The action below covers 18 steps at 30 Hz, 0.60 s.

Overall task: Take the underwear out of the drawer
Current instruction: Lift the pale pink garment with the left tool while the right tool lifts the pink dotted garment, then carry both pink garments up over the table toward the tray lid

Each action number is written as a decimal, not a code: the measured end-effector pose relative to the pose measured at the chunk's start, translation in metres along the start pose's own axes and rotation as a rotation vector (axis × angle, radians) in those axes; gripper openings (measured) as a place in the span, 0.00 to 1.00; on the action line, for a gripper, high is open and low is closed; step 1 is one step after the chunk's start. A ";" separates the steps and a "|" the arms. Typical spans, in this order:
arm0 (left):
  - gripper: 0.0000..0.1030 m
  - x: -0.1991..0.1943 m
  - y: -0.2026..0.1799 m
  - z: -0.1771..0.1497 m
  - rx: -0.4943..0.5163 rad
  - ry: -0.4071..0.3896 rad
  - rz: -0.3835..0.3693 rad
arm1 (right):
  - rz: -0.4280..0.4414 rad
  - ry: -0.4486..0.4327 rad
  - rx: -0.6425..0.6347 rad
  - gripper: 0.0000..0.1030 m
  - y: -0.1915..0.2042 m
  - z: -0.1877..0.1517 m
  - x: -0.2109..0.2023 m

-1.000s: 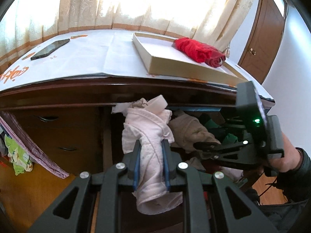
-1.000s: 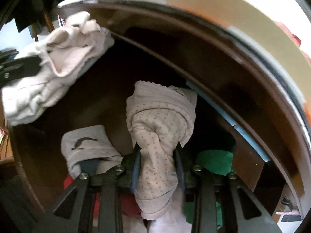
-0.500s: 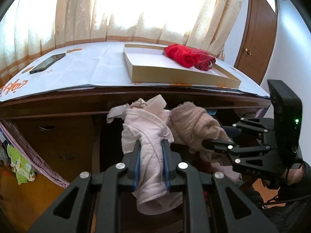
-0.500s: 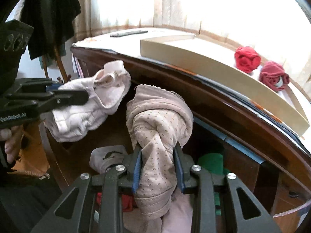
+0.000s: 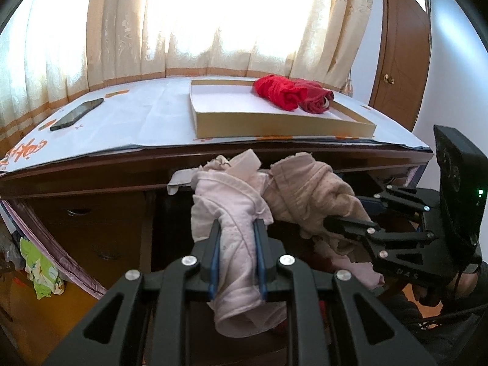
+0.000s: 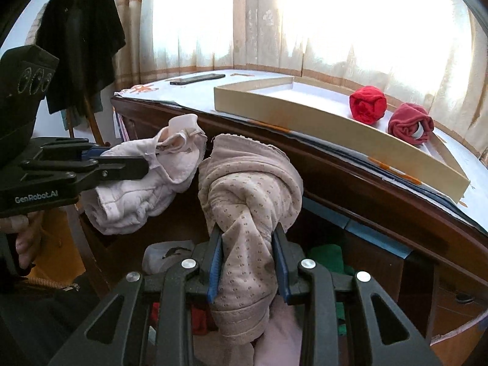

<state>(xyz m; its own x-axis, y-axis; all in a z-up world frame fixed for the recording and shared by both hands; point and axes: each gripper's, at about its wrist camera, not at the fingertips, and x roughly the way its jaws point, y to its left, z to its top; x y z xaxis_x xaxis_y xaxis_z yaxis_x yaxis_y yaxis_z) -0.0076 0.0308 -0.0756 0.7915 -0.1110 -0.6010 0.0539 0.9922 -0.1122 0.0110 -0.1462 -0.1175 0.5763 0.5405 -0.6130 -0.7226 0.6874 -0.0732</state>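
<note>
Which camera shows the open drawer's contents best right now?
The right wrist view: it looks down into the drawer, showing green and grey garments. In the left wrist view, the pale pink underwear and grippers mostly block the drawer.

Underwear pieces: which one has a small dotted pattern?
The beige underwear in the right gripper; the pale pink one and both red rolls are plain.

Black angular left gripper (image 5: 236, 256), blue pads, silver screws (white "GenRobot.AI" lettering), dark sleeve (image 5: 442, 320)

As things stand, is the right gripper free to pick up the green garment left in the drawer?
Probably not: the right gripper is shut on the dotted beige underwear, which hangs over the green garment.
</note>
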 end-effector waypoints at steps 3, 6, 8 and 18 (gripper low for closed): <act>0.17 -0.001 0.000 0.000 0.003 -0.009 0.004 | -0.002 -0.018 -0.002 0.31 -0.001 -0.004 -0.007; 0.16 -0.002 -0.001 0.000 0.005 -0.020 0.007 | -0.001 -0.034 0.005 0.31 -0.002 -0.005 -0.011; 0.16 -0.004 -0.002 0.000 0.010 -0.033 0.014 | -0.004 -0.046 0.007 0.31 0.000 -0.003 -0.011; 0.16 -0.012 -0.006 0.001 0.027 -0.083 0.032 | -0.011 -0.115 0.010 0.31 0.000 -0.002 -0.026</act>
<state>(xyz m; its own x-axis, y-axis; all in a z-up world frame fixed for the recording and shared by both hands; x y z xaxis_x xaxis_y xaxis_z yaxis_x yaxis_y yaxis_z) -0.0172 0.0257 -0.0669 0.8406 -0.0753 -0.5364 0.0433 0.9965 -0.0720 -0.0049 -0.1614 -0.1036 0.6241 0.5847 -0.5182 -0.7127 0.6978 -0.0710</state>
